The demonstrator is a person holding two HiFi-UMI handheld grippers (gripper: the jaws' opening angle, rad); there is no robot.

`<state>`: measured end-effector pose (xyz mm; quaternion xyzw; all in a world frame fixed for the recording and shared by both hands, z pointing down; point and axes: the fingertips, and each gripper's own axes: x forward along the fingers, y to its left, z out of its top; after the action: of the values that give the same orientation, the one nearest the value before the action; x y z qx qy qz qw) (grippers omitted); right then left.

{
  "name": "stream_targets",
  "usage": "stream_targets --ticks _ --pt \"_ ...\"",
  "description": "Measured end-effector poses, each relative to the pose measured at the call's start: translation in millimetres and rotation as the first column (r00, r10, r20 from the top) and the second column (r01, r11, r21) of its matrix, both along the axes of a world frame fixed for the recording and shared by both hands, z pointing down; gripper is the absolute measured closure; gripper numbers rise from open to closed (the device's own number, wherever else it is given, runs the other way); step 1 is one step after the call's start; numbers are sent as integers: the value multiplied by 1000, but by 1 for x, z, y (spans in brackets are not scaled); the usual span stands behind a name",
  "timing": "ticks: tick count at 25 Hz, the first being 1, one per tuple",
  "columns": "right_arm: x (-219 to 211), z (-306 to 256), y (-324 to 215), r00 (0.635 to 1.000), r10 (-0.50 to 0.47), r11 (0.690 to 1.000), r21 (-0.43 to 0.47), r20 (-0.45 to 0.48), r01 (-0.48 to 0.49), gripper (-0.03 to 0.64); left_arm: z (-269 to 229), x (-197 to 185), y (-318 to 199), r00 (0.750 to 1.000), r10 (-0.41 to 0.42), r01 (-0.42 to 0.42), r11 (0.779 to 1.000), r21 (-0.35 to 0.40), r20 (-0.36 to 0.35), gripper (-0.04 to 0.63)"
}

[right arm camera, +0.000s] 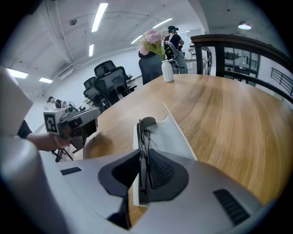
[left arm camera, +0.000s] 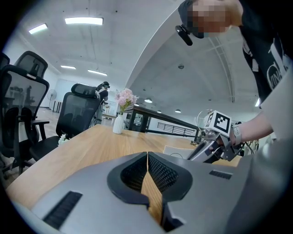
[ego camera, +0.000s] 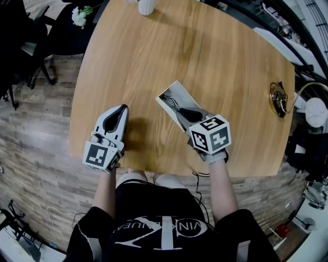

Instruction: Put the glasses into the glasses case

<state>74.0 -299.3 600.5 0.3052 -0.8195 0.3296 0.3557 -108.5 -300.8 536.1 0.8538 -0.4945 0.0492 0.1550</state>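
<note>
On the wooden table lies an open white glasses case, also seen in the right gripper view. My right gripper hangs tilted down over the case's near end, shut on thin black-framed glasses. The glasses stand edge-on between its pads, their far end reaching down into the case. My left gripper rests to the left of the case, apart from it, shut with nothing between its jaws. From the left gripper view the right gripper and the case show at the right.
A white vase with flowers stands at the table's far edge. A round gold wire object lies near the right edge. Office chairs stand on the floor to the left. The table's near edge is just below both grippers.
</note>
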Motion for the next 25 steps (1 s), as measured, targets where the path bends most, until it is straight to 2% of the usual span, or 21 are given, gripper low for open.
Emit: stream_targets --ticks 3,11,14,20,25 --pt "0 0 0 1000 7 1000 5 -3 -7 558 0 0 4 1000 3 -3 999 -42 0 572" --pt "5 2 -4 999 0 999 42 -51 2 538 1 0 9 1000 4 -5 999 -47 -11 572" --pt "5 1 -3 999 -11 999 34 -40 12 526 1 0 11 1000 0 -1 999 -50 -22 572" --pt "-6 -2 3 994 -108 993 52 -23 109 491 5 -3 13 999 -13 11 998 -60 -29 572" --pt "-6 -3 4 986 -152 983 89 -70 158 474 5 -4 16 999 -21 19 998 -60 -30 572"
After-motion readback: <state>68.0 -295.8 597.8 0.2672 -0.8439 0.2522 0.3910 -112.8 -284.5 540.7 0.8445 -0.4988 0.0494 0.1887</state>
